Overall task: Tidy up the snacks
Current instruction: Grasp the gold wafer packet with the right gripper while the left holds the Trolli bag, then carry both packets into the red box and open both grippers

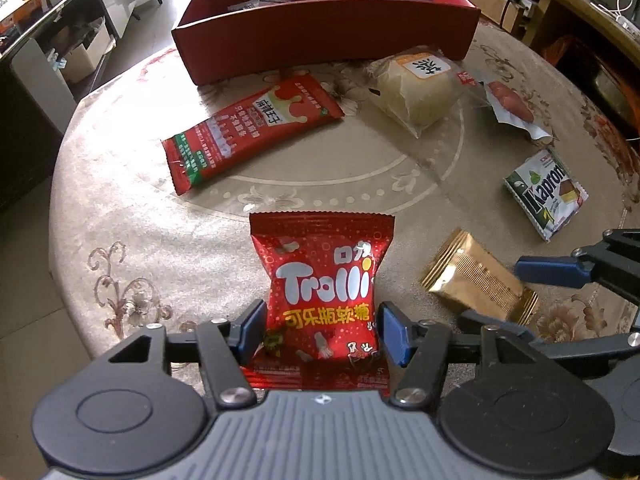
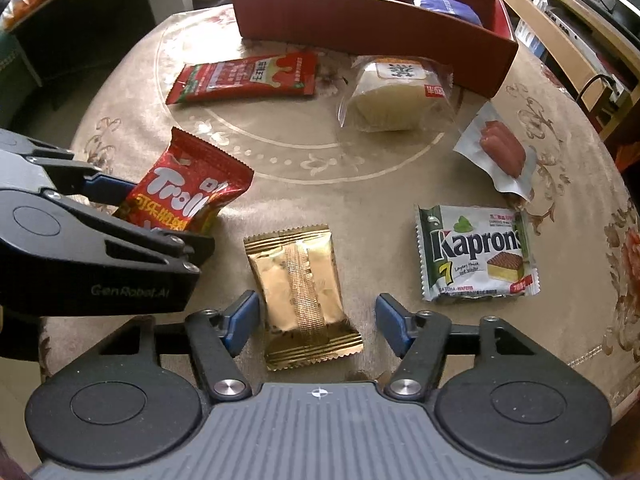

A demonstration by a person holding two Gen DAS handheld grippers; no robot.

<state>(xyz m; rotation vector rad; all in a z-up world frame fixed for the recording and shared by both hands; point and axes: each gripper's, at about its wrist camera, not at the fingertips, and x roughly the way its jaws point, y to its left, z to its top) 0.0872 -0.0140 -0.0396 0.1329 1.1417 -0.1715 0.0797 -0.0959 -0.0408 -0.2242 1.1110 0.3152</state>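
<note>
Here the left hand-held gripper (image 1: 322, 330) pinches the red Trolli pouch (image 1: 322, 284) by its lower half, both blue pads against the pouch's sides. In the right wrist view the pouch is tilted, its long axis running from the jaws up toward the middle of the desk (image 2: 360, 184), far crimped end raised.

The right hand-held gripper (image 2: 318, 322) stands spread astride the gold packet (image 2: 300, 292), a gap showing between each pad and the wrapper. The packet lies flat on the desk, its long axis pointing away from the gripper and leaning a little left at the far end.

Further off lie the Kaprons wafer pack (image 2: 476, 254), a sausage packet (image 2: 498, 152), a clear-wrapped pale cake (image 2: 394, 96) and a long red sachet (image 2: 244, 76), its length running across. Behind them sits the red box (image 2: 360, 16), holding a blue pouch (image 2: 444, 6).
</note>
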